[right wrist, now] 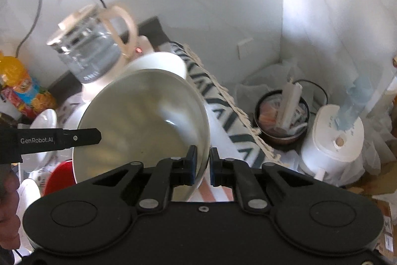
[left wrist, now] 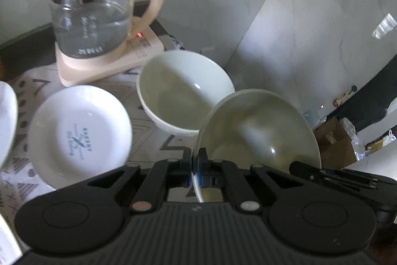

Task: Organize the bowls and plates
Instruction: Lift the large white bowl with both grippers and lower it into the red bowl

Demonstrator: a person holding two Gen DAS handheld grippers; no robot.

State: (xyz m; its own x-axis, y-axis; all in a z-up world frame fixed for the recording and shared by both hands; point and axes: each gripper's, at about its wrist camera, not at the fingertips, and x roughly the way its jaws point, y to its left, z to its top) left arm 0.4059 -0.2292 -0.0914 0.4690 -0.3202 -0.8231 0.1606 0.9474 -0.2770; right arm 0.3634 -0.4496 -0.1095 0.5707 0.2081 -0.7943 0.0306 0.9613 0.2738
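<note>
A cream bowl (left wrist: 260,131) hangs tilted above the table, gripped from both sides. My left gripper (left wrist: 195,155) is shut on its near-left rim. In the right wrist view my right gripper (right wrist: 203,154) is shut on the right rim of the same bowl (right wrist: 144,121). One of the left gripper's fingers (right wrist: 82,137) reaches in from the left there. Behind it a second white bowl (left wrist: 183,96) stands upright on the patterned cloth (left wrist: 153,138). A small white dish with blue print (left wrist: 79,131) lies to the left, and another white plate's edge (left wrist: 7,121) shows at far left.
A glass kettle (left wrist: 91,16) on its beige base stands at the back by the wall. An orange bottle (right wrist: 15,76) and something red (right wrist: 59,173) are at the left. Off the table's right edge sit a pot (right wrist: 282,116) and a white appliance (right wrist: 332,138).
</note>
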